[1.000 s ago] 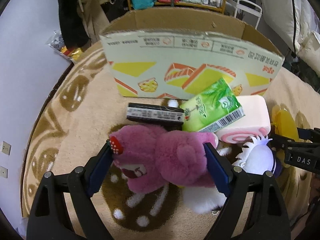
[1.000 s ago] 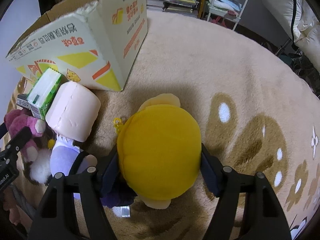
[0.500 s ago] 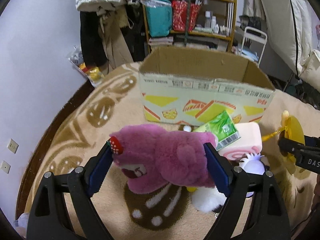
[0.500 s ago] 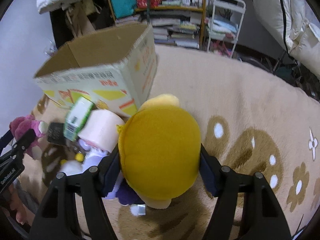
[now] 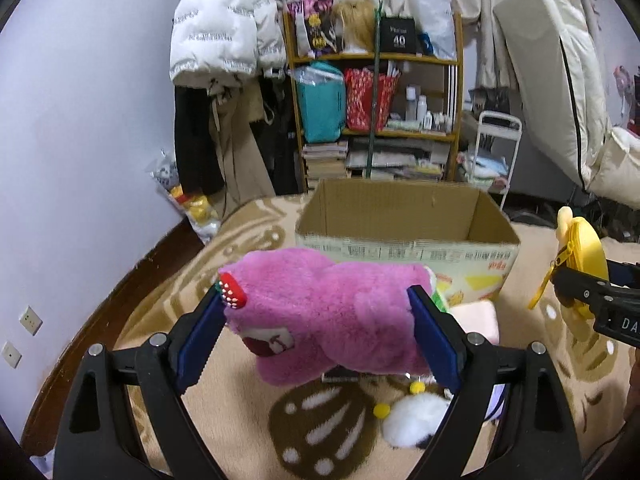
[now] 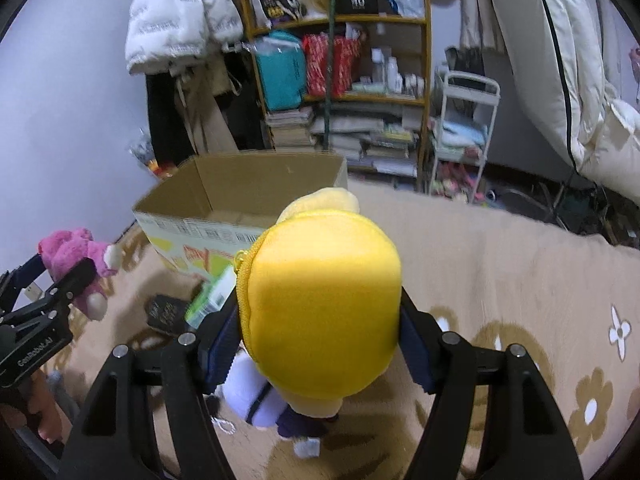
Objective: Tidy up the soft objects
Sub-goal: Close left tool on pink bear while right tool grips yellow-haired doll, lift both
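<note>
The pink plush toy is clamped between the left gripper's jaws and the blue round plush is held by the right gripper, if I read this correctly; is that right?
Not quite: the round plush in the right gripper is yellow, not blue, as the right wrist view shows. The pink plush toy is indeed clamped between the left gripper's jaws.

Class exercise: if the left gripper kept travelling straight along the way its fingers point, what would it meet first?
Probably the cardboard box, at its near printed wall; depth is unclear. The left gripper carries the pink plush toy, which would touch first.
</note>
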The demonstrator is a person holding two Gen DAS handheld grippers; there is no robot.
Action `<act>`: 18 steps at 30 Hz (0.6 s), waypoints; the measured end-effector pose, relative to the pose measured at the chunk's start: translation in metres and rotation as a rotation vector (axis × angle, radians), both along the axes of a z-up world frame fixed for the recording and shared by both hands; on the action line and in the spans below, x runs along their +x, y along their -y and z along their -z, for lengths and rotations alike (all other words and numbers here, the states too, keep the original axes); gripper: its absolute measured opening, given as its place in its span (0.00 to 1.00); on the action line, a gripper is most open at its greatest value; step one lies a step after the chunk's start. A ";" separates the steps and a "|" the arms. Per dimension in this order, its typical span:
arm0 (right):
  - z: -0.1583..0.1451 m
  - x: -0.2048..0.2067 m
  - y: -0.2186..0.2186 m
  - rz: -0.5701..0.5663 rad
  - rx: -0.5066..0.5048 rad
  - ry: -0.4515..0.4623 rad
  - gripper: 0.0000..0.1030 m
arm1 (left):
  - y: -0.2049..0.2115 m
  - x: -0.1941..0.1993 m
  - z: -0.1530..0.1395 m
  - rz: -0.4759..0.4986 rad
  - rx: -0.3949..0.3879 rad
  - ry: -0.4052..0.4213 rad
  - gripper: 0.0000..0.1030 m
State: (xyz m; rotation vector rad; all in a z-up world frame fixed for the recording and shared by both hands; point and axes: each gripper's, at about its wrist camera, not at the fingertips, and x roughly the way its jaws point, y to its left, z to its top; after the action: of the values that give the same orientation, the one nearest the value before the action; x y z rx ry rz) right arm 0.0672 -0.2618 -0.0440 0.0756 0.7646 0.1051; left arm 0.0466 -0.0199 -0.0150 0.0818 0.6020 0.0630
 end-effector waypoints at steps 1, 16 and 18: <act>-0.002 0.001 -0.001 -0.001 0.001 0.009 0.72 | 0.000 0.001 -0.004 0.001 0.006 0.015 0.85; -0.046 0.050 -0.019 -0.072 0.047 0.114 0.72 | -0.002 0.048 -0.071 0.004 0.063 0.184 0.85; -0.052 0.057 -0.022 -0.080 0.038 0.133 0.72 | -0.003 0.058 -0.075 0.003 0.063 0.194 0.85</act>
State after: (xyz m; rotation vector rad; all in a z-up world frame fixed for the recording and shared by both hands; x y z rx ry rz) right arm 0.1246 -0.2398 0.0075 0.0737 0.6330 0.1990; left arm 0.1051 -0.0170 0.0599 0.1355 0.4065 0.0859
